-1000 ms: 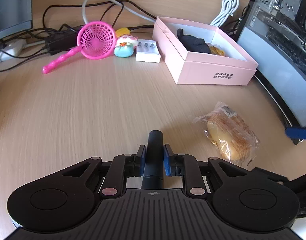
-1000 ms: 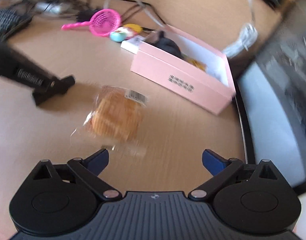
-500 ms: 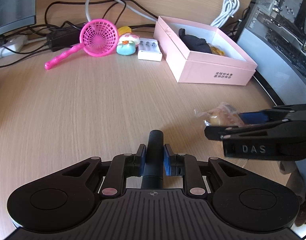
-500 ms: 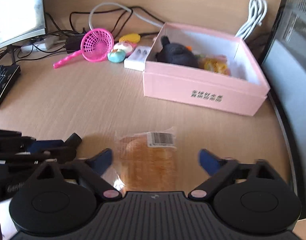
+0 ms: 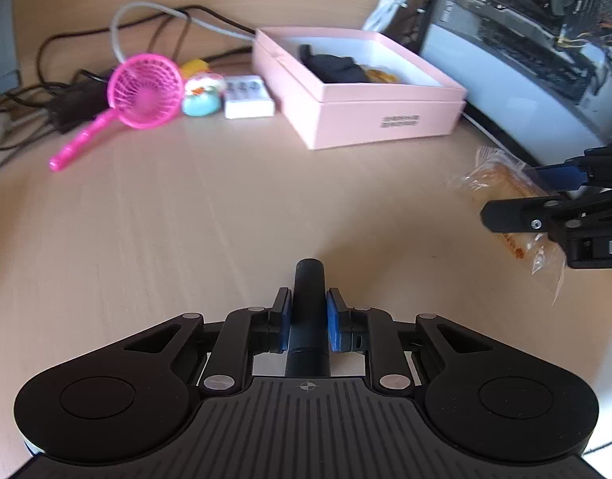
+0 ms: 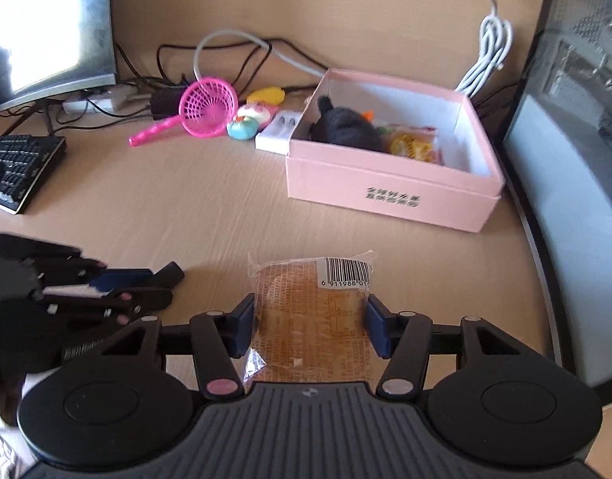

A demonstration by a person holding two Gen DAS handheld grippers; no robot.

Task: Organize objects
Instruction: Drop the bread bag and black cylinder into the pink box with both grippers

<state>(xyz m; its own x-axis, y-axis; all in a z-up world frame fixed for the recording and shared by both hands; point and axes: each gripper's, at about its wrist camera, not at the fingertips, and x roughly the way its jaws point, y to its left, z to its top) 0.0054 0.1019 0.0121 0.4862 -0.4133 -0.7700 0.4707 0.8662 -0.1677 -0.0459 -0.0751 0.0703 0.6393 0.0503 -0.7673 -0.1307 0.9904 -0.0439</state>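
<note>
My left gripper [image 5: 308, 315] is shut on a black cylinder [image 5: 308, 299] and holds it just above the wooden desk. My right gripper [image 6: 310, 325] is shut on a wrapped bread packet [image 6: 311, 311] with a barcode label, held a little above the desk; it also shows at the right of the left wrist view [image 5: 501, 187]. The open pink box [image 6: 389, 191] stands ahead, with a black plush toy [image 6: 343, 127] and a yellow snack packet [image 6: 411, 145] inside. In the left wrist view the pink box [image 5: 369, 119] is at the upper right.
A pink toy strainer [image 5: 144, 94], a small round figurine [image 5: 202, 94], a yellow toy [image 6: 266, 95] and a white battery case [image 5: 248, 97] lie left of the box. Cables run along the back wall. A keyboard [image 6: 16, 169] and monitor are left, a computer case [image 6: 573, 127] right.
My right gripper has closed on the bread packet and lifted it off the desk. My left gripper still holds the black cylinder and has shifted slightly left.
</note>
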